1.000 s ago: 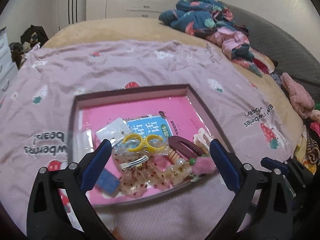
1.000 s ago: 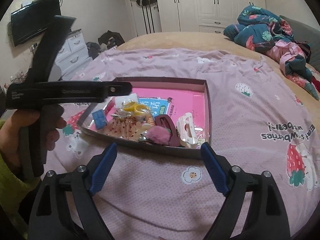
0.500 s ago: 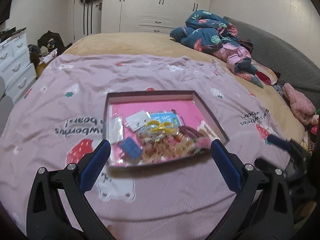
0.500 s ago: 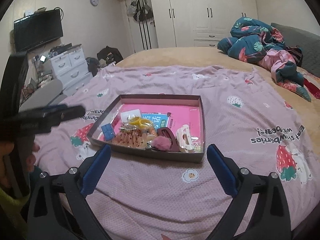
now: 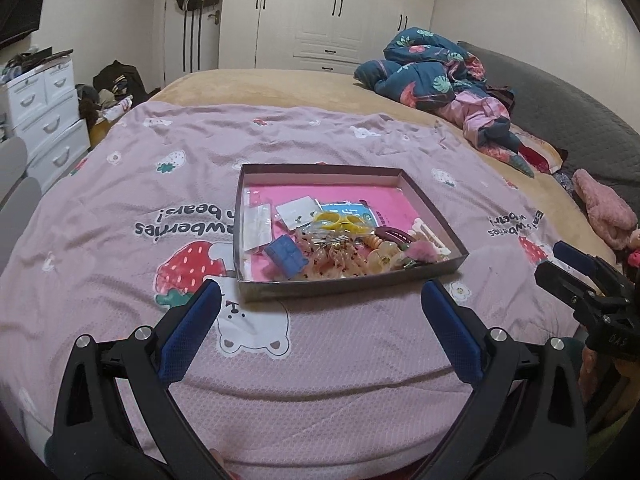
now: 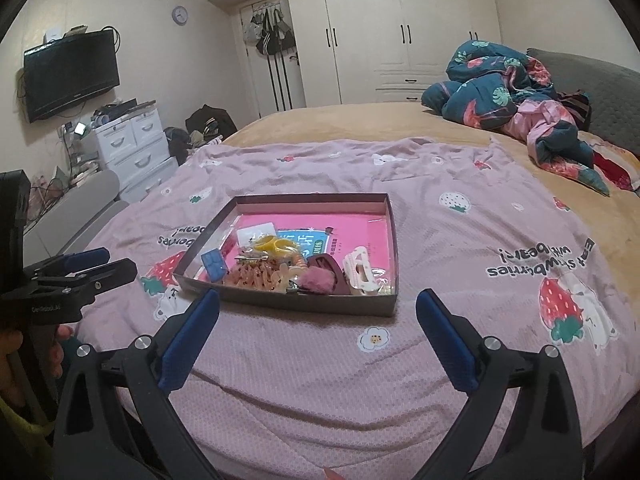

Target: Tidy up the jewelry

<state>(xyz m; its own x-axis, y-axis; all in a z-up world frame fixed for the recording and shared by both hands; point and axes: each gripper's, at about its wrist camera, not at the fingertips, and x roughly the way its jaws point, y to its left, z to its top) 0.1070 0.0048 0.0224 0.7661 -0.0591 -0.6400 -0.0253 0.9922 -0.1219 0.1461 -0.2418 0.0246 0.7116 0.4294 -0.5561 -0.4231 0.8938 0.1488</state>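
A shallow cardboard tray (image 5: 356, 280) with a pink lining lies on the pink bedspread; it also shows in the right wrist view (image 6: 312, 306). Inside lie a yellow clip (image 5: 340, 220), a blue square piece (image 5: 286, 256), a pink fluffy clip (image 5: 424, 251), a dark red clip (image 6: 324, 262), a cream claw clip (image 6: 360, 268) and several translucent hair clips (image 5: 336, 258). My left gripper (image 5: 320, 316) is open and empty, in front of the tray. My right gripper (image 6: 318, 320) is open and empty, also short of the tray. Each gripper shows at the edge of the other's view.
The pink strawberry bedspread (image 5: 120, 220) covers the near bed. A crumpled blue and pink quilt (image 5: 440, 80) lies at the back right. White drawers (image 6: 132, 148) and a wall television (image 6: 70, 74) stand to the left. Wardrobes (image 6: 400, 32) line the far wall.
Both grippers have pulled back and up from the tray, which now looks smaller and farther. The left gripper was over the tray's contents a second ago. Both stayed open.
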